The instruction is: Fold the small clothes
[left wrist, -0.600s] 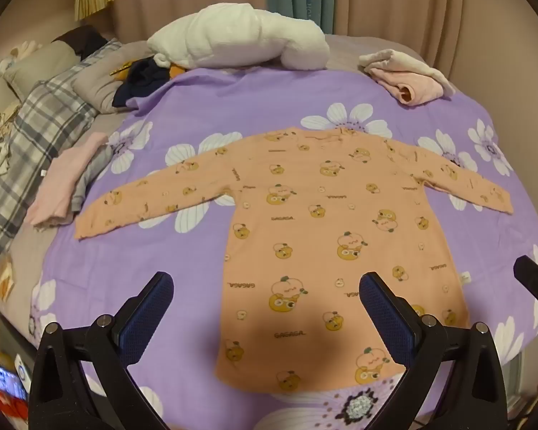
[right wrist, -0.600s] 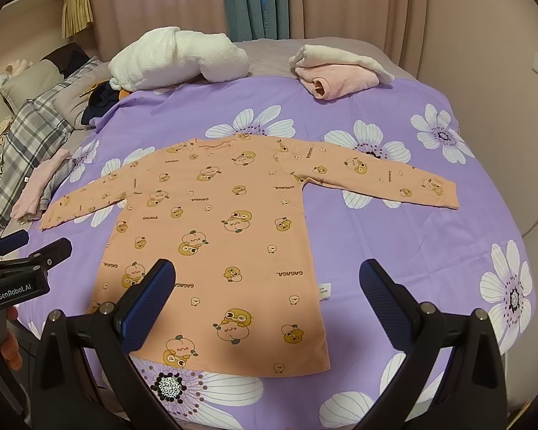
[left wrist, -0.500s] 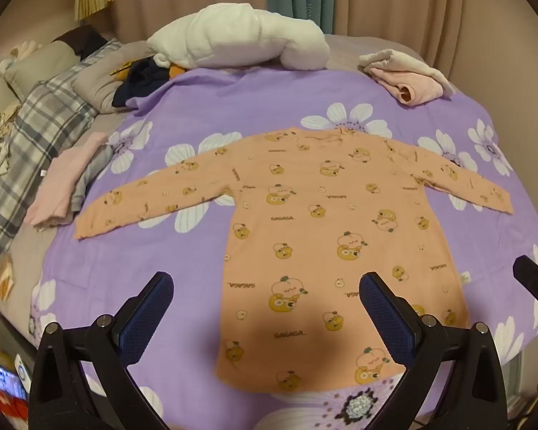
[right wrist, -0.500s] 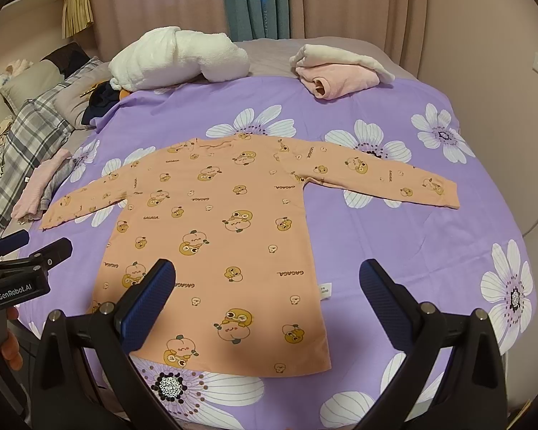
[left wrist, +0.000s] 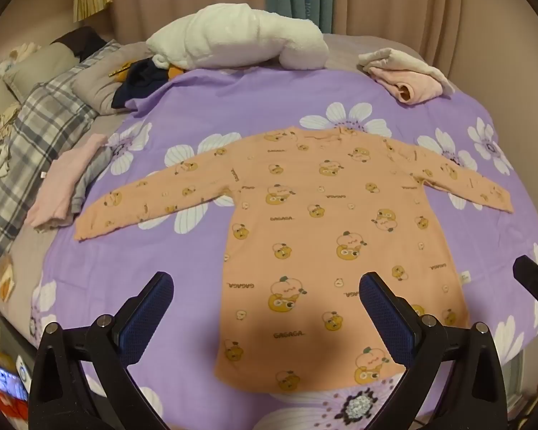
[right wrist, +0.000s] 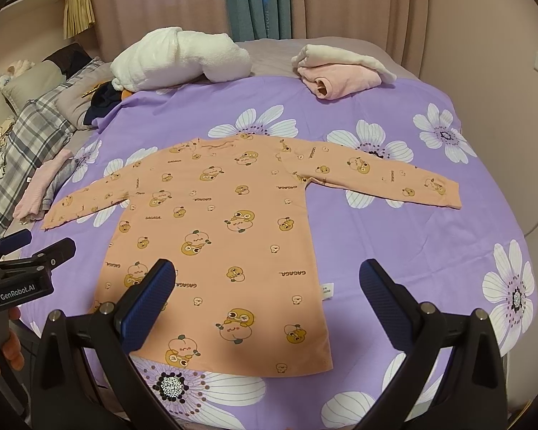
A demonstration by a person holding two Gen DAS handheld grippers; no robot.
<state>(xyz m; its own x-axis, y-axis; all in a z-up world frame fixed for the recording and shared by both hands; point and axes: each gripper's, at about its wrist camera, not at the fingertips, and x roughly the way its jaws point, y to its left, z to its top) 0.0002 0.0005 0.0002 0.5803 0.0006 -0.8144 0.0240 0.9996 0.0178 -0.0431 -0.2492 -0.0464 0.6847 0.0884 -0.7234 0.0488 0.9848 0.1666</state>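
Note:
An orange long-sleeved child's top [left wrist: 322, 236] with a cartoon print lies flat on the purple flowered bedspread [left wrist: 233, 107], both sleeves spread out, hem toward me. It also shows in the right wrist view [right wrist: 218, 236]. My left gripper [left wrist: 265, 308] is open and empty, held above the hem's left part. My right gripper [right wrist: 265, 304] is open and empty above the hem's right part. The left gripper shows at the left edge of the right wrist view [right wrist: 28, 254].
A white fluffy bundle [left wrist: 236, 43] and a folded pink and cream garment [left wrist: 405, 71] lie at the far side of the bed. Folded pink and grey clothes [left wrist: 64, 186], a plaid blanket [left wrist: 28, 136] and pillows lie at the left. Curtains hang behind.

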